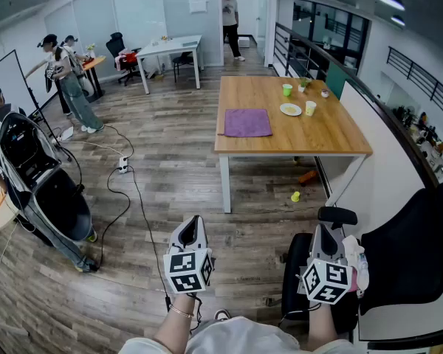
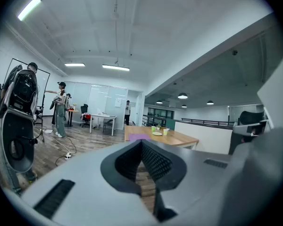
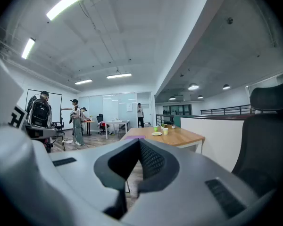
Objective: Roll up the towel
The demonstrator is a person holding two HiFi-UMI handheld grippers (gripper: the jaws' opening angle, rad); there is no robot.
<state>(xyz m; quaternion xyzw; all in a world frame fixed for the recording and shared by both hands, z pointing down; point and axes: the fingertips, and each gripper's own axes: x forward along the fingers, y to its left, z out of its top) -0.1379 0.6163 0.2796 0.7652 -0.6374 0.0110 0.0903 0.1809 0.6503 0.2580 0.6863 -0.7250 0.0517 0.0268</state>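
Note:
A purple towel (image 1: 246, 122) lies flat and spread out on the left part of a wooden table (image 1: 332, 135), far ahead of me. It shows as a thin purple strip (image 2: 137, 136) in the left gripper view and again as a strip (image 3: 132, 136) in the right gripper view. My left gripper (image 1: 193, 229) and right gripper (image 1: 324, 236) are held close to my body over the floor, well short of the table. Both are shut, with nothing between their jaws.
On the table's far right stand a green cup (image 1: 287, 89), a plate (image 1: 291, 109) and a pale cup (image 1: 311, 108). A black chair (image 1: 399, 271) is at my right and a black stroller-like rig (image 1: 40, 190) at my left. Cables (image 1: 125, 198) trail over the floor. People stand at the back.

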